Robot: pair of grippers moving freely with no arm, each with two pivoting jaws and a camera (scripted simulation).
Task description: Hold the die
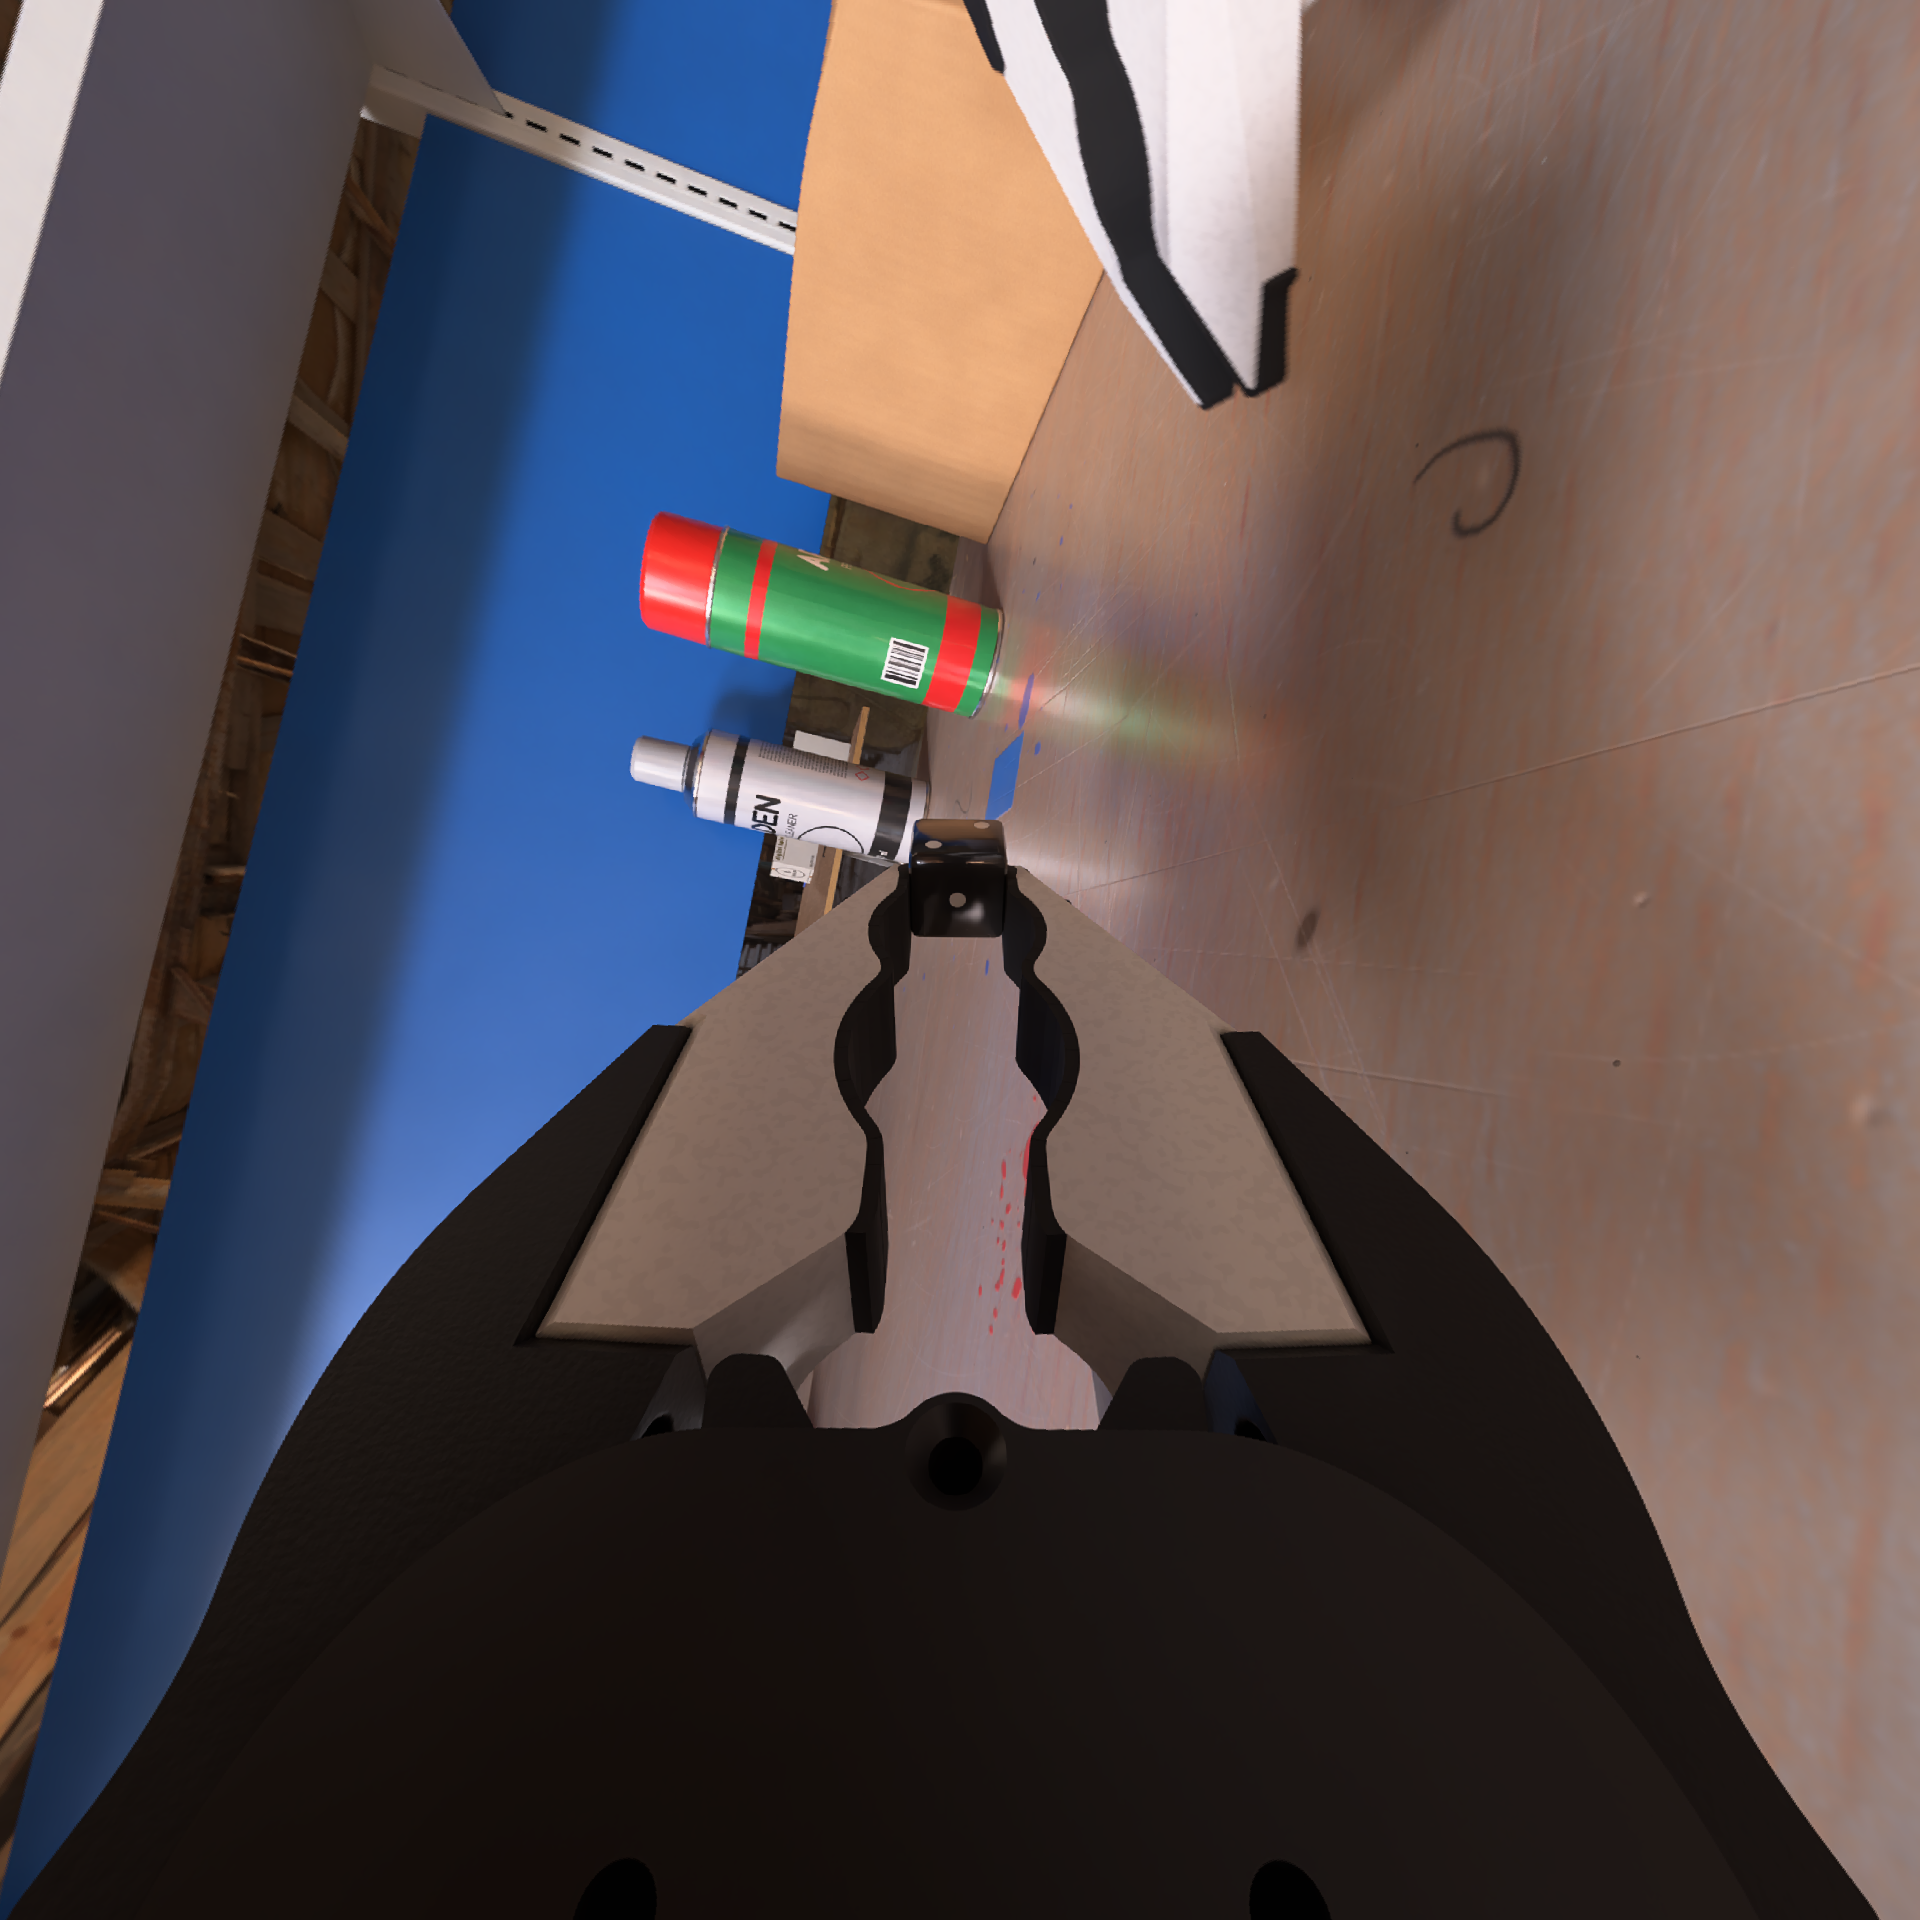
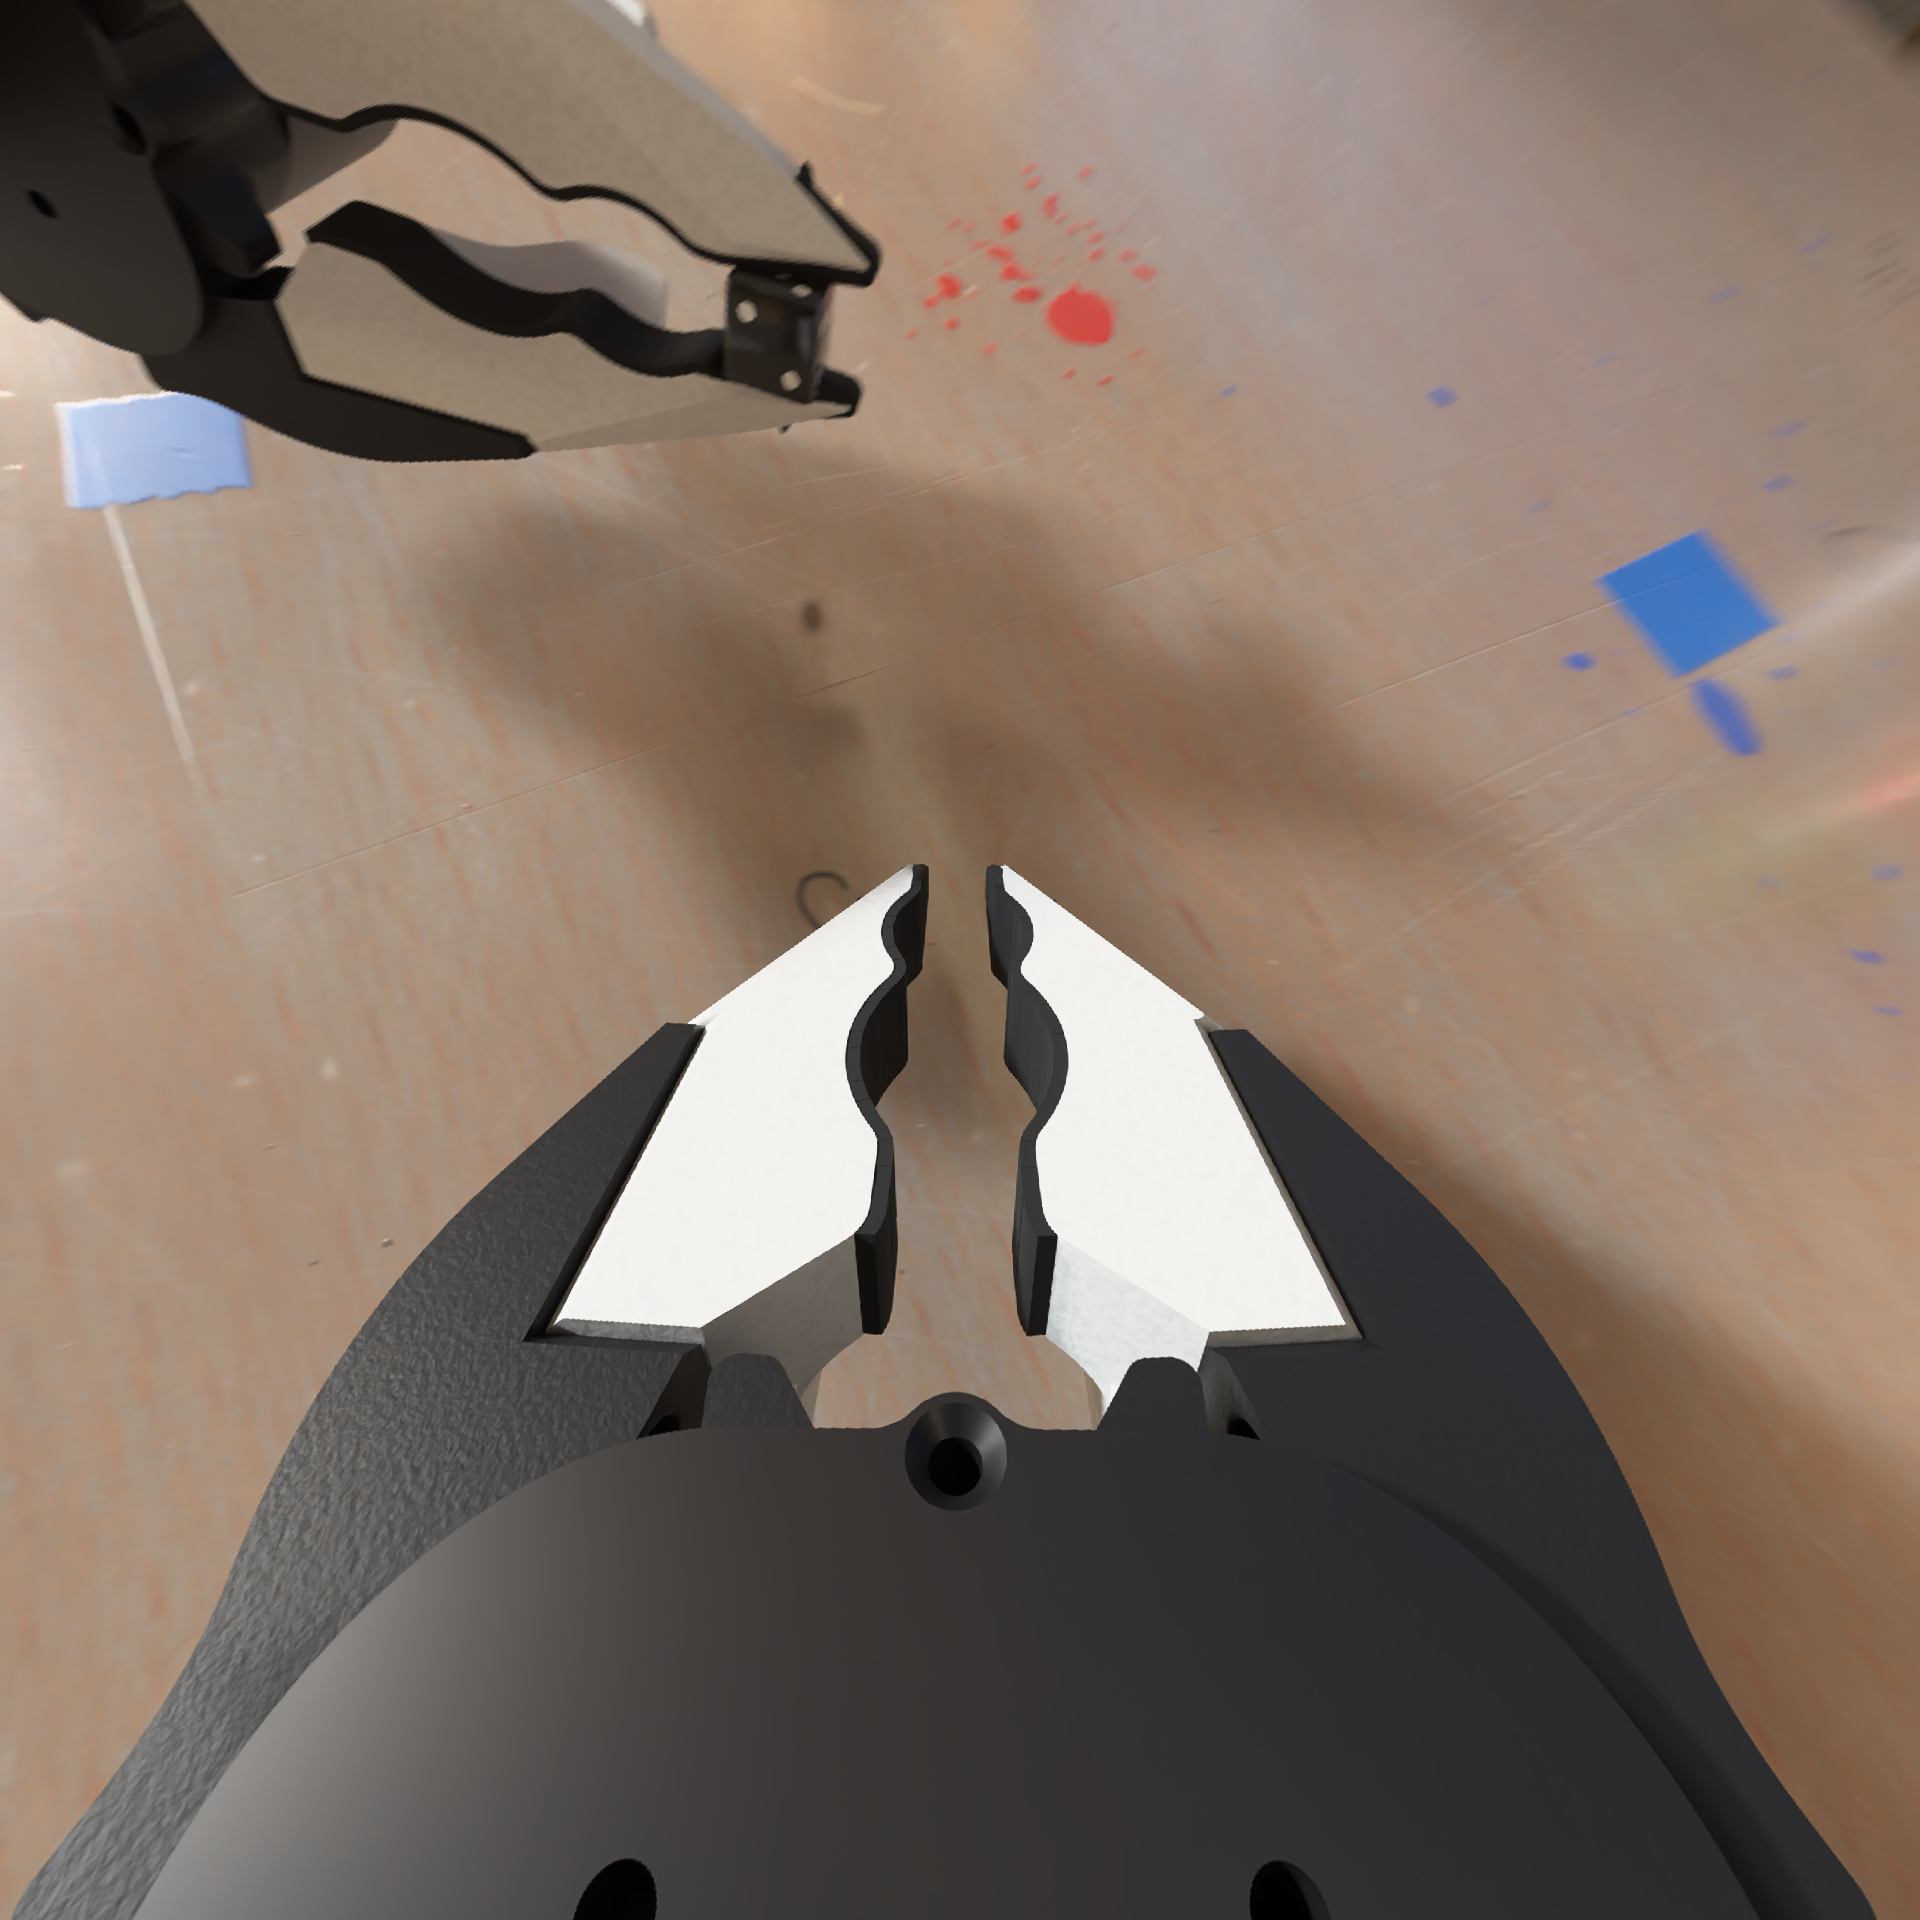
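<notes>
The die is small and black with white pips. My left gripper is shut on it at the very fingertips and holds it above the wooden table. The right wrist view shows the same at the upper left: the left gripper holds the die clear of the table. My right gripper is empty, its jaws nearly together with a narrow gap, above the table and nearer than the die. It shows as a white and black shape at the top of the left wrist view.
A green spray can with a red cap and a white spray can stand beyond the die. A cardboard box and a blue panel are behind them. Red paint spots and blue tape pieces mark the table.
</notes>
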